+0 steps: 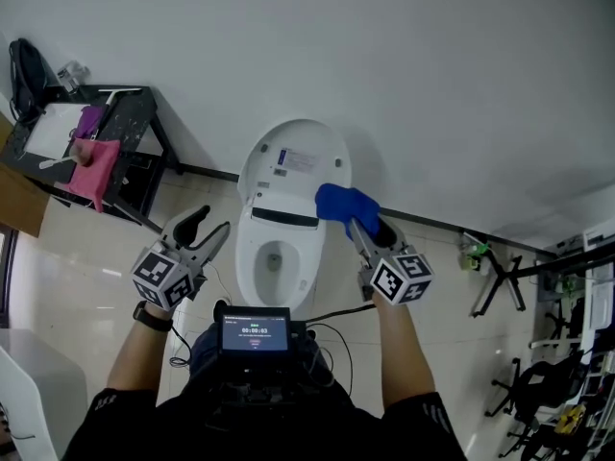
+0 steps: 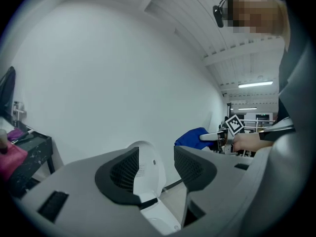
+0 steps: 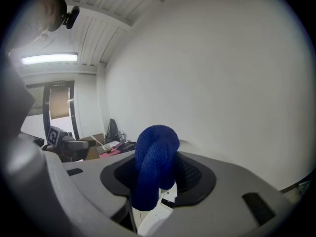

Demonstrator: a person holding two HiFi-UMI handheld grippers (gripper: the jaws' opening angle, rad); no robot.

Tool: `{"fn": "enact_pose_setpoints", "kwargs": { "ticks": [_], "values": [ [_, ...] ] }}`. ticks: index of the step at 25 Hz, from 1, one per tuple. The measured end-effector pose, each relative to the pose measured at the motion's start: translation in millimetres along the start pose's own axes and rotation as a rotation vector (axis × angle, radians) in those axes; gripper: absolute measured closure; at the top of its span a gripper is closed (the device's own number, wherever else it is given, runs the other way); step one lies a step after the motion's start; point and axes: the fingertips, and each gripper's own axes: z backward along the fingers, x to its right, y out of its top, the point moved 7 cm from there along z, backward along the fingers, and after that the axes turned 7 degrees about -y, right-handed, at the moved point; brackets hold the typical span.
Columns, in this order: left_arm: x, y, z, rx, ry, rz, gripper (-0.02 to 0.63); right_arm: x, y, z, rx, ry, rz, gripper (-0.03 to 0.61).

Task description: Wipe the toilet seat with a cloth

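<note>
Strapped at the person's chest, a small screen (image 1: 255, 331) glows. Beyond it a white toilet (image 1: 274, 257) stands against the wall, lid raised. Left of it is a black table (image 1: 144, 113) (a pink cloth (image 1: 94, 166) hangs over its edge). The left gripper (image 1: 209, 227) hovers beside the bowl, jaws apart and empty. The right gripper (image 1: 357, 221) clamps the bunched blue cloth (image 1: 344, 204) above the toilet's right side.

White wall (image 1: 432, 75), tiled floor (image 1: 86, 257) (black table (image 1: 130, 113) at left).

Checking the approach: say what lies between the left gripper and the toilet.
Nothing: in the head view only bare floor separates the left gripper from the toilet.
</note>
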Motion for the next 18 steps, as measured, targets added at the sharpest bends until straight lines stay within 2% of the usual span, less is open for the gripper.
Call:
{"fn": "enact_pose_setpoints", "kwargs": {
  "ticks": [8, 18],
  "values": [
    [-17.2, -24.9, 15.9, -0.039, 0.041, 0.038, 0.387, 6.8, -52.6, -67.1, -0.123, 0.010, 0.012, 0.385],
    [-46.6, -62.3, 30.7, -0.087, 0.101, 0.099, 0.379, 10.7, -160.4, -164.8, -0.346, 0.023, -0.001, 0.385]
  ]
}}
